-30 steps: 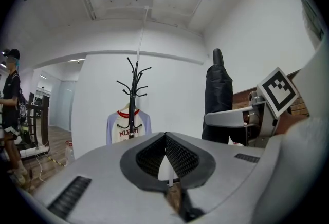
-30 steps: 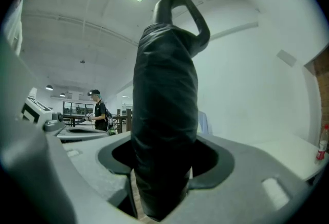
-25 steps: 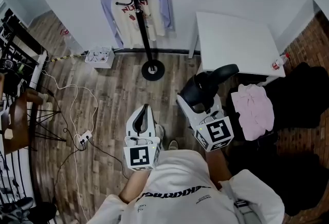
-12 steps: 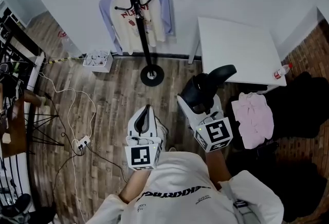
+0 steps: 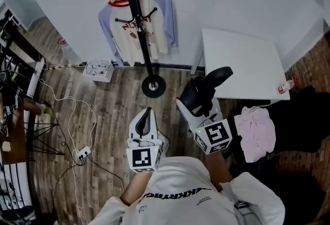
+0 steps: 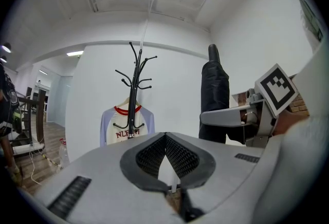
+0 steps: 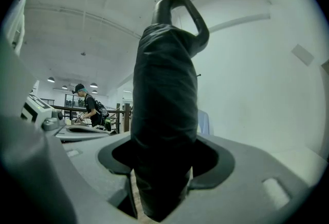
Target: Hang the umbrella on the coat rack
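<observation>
Being pinched mid-body by the right gripper (image 7: 162, 166), the folded black fabric umbrella (image 7: 164, 89) is judged light and squashy, with its stiff loop (image 7: 180, 12) above the fingers. The left gripper (image 6: 165, 153) fingers are pressed together.

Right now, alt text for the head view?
Seen from above, the right claw grips a folded black umbrella; the left claw is shut and empty. Ahead stands a black coat rack with a shirt on it, beside a white table.

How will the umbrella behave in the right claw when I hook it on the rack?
Probably stiff: the umbrella stands upright from the right claw without sagging. Its wrinkled fabric may slip or squash slightly. The loop handle looks rigid, likely hanging steadily.
</observation>
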A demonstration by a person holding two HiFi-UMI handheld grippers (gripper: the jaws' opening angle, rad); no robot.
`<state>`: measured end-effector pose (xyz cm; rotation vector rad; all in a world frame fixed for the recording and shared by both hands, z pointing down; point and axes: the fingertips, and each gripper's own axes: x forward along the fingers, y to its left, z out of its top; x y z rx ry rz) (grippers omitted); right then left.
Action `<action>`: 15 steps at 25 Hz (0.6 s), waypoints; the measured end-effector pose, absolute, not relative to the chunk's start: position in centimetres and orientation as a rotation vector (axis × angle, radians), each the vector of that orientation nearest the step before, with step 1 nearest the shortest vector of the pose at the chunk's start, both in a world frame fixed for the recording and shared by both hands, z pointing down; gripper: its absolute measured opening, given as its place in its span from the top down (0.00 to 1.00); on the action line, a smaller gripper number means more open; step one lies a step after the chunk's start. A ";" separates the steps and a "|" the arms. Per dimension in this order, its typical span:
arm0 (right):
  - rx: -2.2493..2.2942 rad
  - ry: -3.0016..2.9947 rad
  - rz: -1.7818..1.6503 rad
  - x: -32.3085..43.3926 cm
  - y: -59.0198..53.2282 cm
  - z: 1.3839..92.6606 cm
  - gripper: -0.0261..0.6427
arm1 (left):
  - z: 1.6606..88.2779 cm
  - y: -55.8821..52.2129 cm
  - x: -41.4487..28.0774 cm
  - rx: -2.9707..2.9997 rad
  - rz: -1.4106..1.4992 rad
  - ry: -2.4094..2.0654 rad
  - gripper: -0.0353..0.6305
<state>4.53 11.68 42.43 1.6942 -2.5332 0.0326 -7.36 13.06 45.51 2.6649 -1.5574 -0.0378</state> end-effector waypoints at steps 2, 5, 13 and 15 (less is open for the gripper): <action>1.687 -2.535 0.032 4.7 9.9 42.2 0.55 | 45.2 11.3 -7.0 2.669 -0.045 -1.555 0.95; 1.680 -2.535 0.043 4.8 7.2 41.7 0.55 | 44.8 8.8 -6.6 2.677 -0.041 -1.543 0.95; 1.672 -2.539 0.072 4.6 -0.4 39.7 0.55 | 42.7 0.9 -6.4 2.693 -0.036 -1.512 0.95; 1.672 -2.529 0.076 4.6 -2.4 39.4 0.55 | 42.4 -1.1 -6.3 2.690 -0.042 -1.499 0.95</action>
